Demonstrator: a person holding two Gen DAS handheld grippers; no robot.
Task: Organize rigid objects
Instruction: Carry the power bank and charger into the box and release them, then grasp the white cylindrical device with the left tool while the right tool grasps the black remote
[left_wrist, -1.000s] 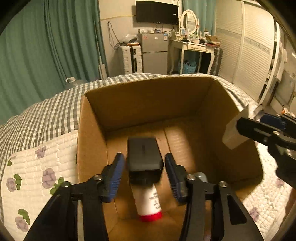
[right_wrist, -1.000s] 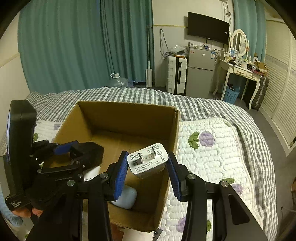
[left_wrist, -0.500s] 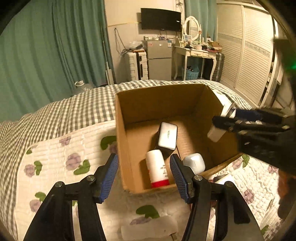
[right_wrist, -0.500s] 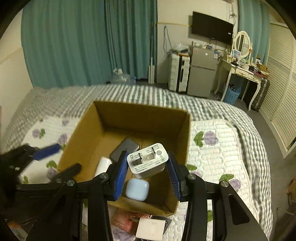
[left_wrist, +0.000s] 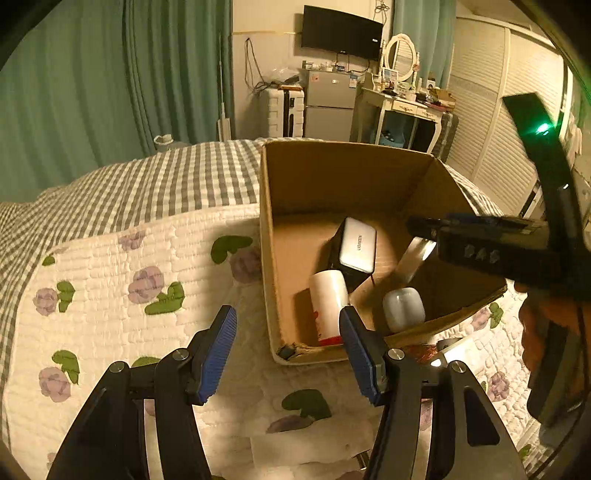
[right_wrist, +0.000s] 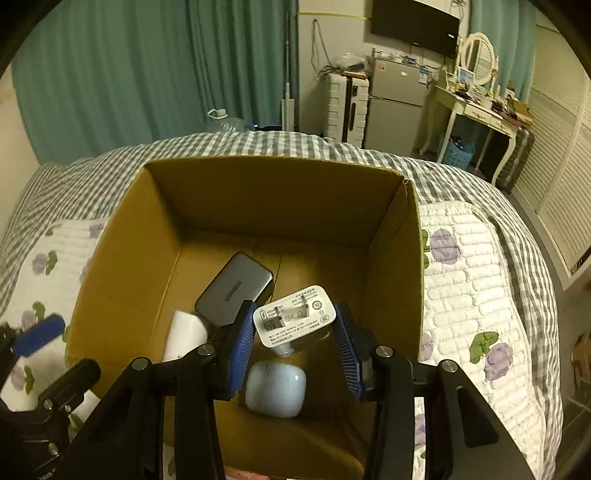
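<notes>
An open cardboard box (left_wrist: 269, 258) (right_wrist: 391, 258) sits on the bed. Inside lie a dark power bank (left_wrist: 354, 247) (right_wrist: 234, 284), a white tube with a red cap (left_wrist: 327, 302) (right_wrist: 184, 332) and a pale blue earbud case (left_wrist: 402, 308) (right_wrist: 275, 387). My right gripper (right_wrist: 295, 343) is over the box; a white charger plug (right_wrist: 295, 317) (left_wrist: 415, 254) sits tilted between its jaws, which stand slightly apart from it. My left gripper (left_wrist: 288, 354) is open and empty, back over the quilt at the box's near left corner.
A white floral quilt (left_wrist: 110, 295) lies over a grey checked bedspread (left_wrist: 147, 184). A white paper sheet (left_wrist: 314, 450) and small flat items (left_wrist: 454, 350) lie on the quilt by the box's near side. Fridge, dressing table and curtains stand behind.
My left gripper has let go of the power bank in the box and drawn back out to the left. My right gripper has moved over the box and lowered, and its jaws have widened around the charger.
</notes>
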